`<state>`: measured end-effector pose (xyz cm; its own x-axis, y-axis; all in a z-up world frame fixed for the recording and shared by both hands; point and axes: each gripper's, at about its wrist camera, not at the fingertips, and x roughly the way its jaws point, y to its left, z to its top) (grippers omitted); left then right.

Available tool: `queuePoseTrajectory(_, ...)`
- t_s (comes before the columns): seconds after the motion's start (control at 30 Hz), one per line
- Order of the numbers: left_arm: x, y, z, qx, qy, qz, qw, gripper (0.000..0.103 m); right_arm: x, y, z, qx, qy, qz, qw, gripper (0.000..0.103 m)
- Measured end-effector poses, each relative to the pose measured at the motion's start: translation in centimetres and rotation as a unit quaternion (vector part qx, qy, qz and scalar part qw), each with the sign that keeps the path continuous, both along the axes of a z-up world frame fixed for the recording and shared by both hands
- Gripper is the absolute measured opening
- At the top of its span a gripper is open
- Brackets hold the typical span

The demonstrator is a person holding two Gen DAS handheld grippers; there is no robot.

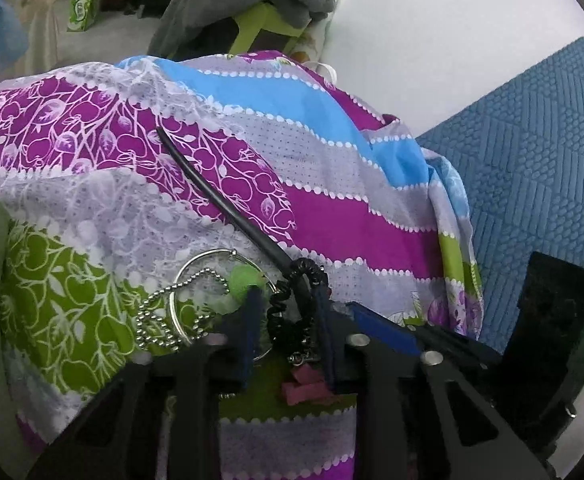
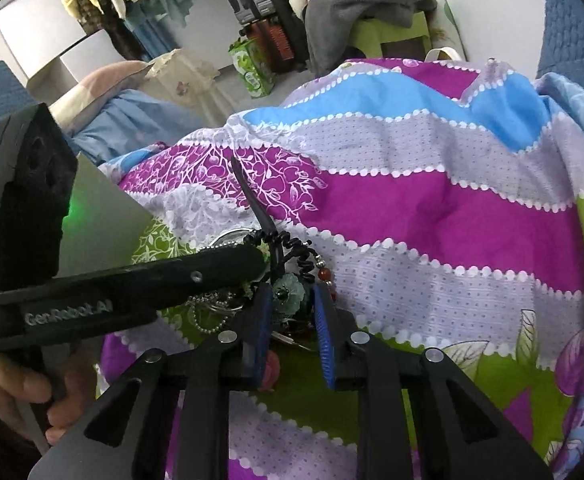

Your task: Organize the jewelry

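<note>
Two grippers over a jewelry pile on patterned cloth (image 1: 332,168): left gripper (image 1: 288,304) jaws clamped on black coiled hair tie (image 1: 292,300); right gripper (image 2: 292,300) jaws straddling green flower pendant (image 2: 288,289), grip unclear.

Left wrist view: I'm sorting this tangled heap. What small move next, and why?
Probably lift the left gripper slowly: it looks shut on the black coiled tie, which crosses the silver hoop, so it may snag.
</note>
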<state>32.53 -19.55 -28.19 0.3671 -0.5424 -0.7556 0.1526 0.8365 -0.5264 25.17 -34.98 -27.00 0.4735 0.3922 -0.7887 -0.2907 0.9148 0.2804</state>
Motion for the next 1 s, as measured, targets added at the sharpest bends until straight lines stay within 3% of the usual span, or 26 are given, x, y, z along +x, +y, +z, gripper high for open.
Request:
queuePoseTrajectory(0.27, -0.3, 0.4, 1.7, -0.007, -0.016, 0.016, 0.9997, 0.006, -0.6, -0.9, 0.4, -0.002, -0.002, -0.015, 1.000, 0.017)
queuePoseTrajectory(0.63, -2.1, 2.0, 6.0, 0.029, -0.063, 0.028, 0.9972, 0.006, -2.5, -0.9, 2.1, -0.005, -0.018, -0.015, 1.000, 0.017)
queuePoseTrajectory(1.0, -5.9, 4.4, 8.9, 0.059, -0.070, 0.033, 0.9953, 0.006, -5.5, -0.1, 2.5, -0.039, 0.059, -0.049, 0.996, 0.017)
